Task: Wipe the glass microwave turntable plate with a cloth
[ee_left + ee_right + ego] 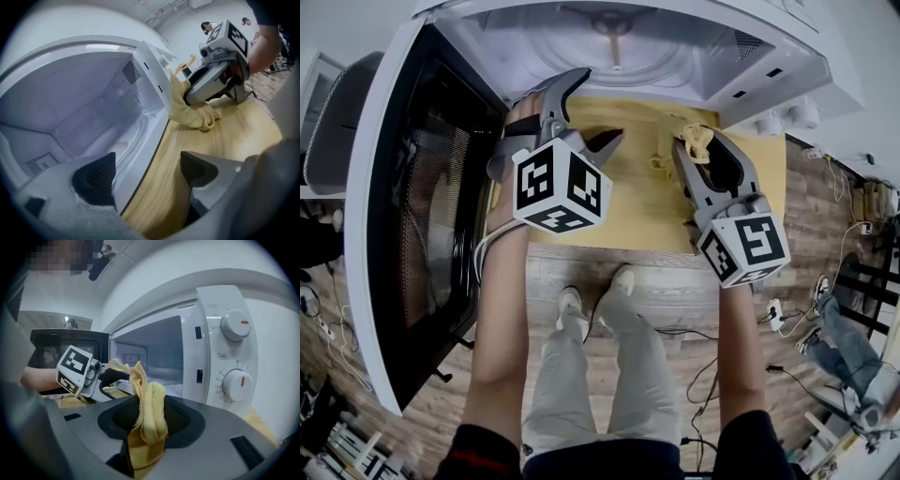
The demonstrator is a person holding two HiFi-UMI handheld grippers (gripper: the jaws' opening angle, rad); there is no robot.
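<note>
The glass turntable plate (581,49) lies inside the open white microwave (769,56); its rim (132,140) also shows in the left gripper view. My left gripper (592,114) stands open and empty over the wooden table (637,216), just in front of the cavity's left side. Its dark pads (96,177) are wide apart. Level with it to the right, in front of the cavity, my right gripper (701,145) is shut on a crumpled yellow cloth (694,142). The cloth (149,413) is pinched between that gripper's pads and sticks up past them.
The microwave door (422,216) hangs wide open at the left. Two knobs (234,326) sit on the control panel at the right. The table's front edge (619,248) is below the grippers. Cables (694,375) and another person's legs (853,352) are on the wood floor.
</note>
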